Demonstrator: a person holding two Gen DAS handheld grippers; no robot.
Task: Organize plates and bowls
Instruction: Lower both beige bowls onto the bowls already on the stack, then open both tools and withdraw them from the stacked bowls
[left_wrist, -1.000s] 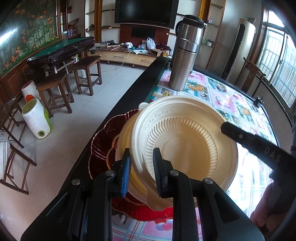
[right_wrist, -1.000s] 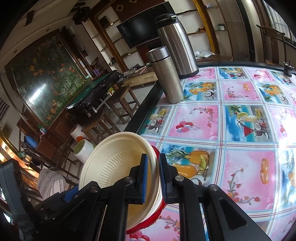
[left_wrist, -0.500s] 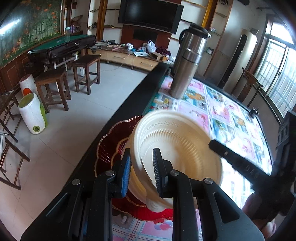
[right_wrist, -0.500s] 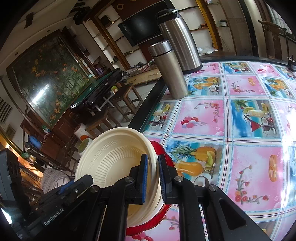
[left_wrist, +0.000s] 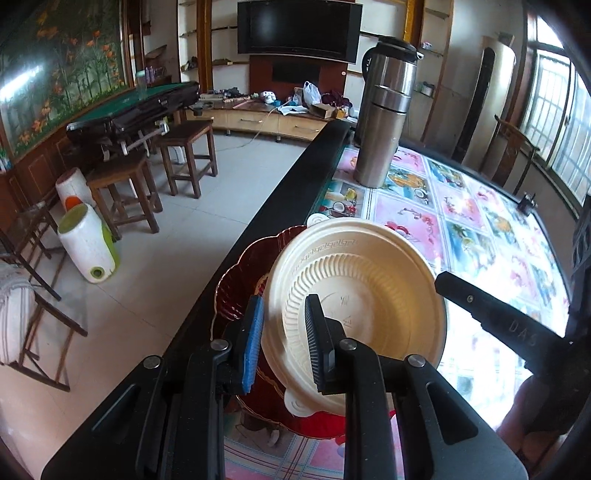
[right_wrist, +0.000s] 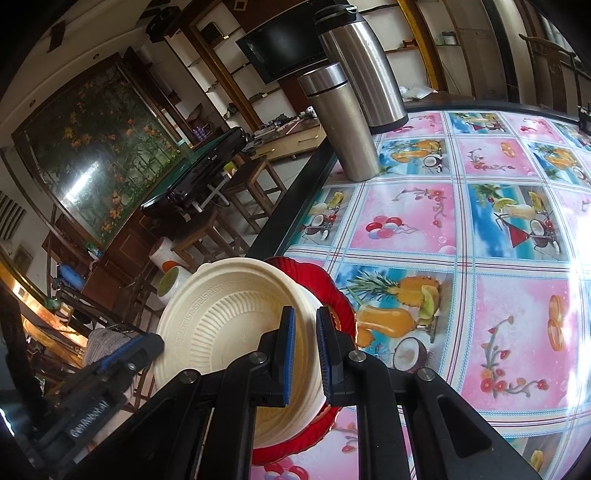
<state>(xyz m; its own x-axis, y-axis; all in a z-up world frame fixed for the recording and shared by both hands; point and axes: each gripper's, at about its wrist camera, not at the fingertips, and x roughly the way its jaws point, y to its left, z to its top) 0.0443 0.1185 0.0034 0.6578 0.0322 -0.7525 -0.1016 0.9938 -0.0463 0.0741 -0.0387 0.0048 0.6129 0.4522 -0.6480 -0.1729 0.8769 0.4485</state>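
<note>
Lowered since a moment ago, the cream bowl (left_wrist: 364, 295) now sits nearly level inside the red plate (left_wrist: 236, 288) at the desk's (right_wrist: 443, 229) near-left edge. Left tool (left_wrist: 282, 341) has its fingers straddling the bowl's near rim, seemingly pinching it, though a small gap shows at the blue pad. Right tool (right_wrist: 304, 354) clamps the opposite wall of the bowl. Two steel flasks (right_wrist: 341, 122) stand together well apart, farther along the same desk edge.
</note>
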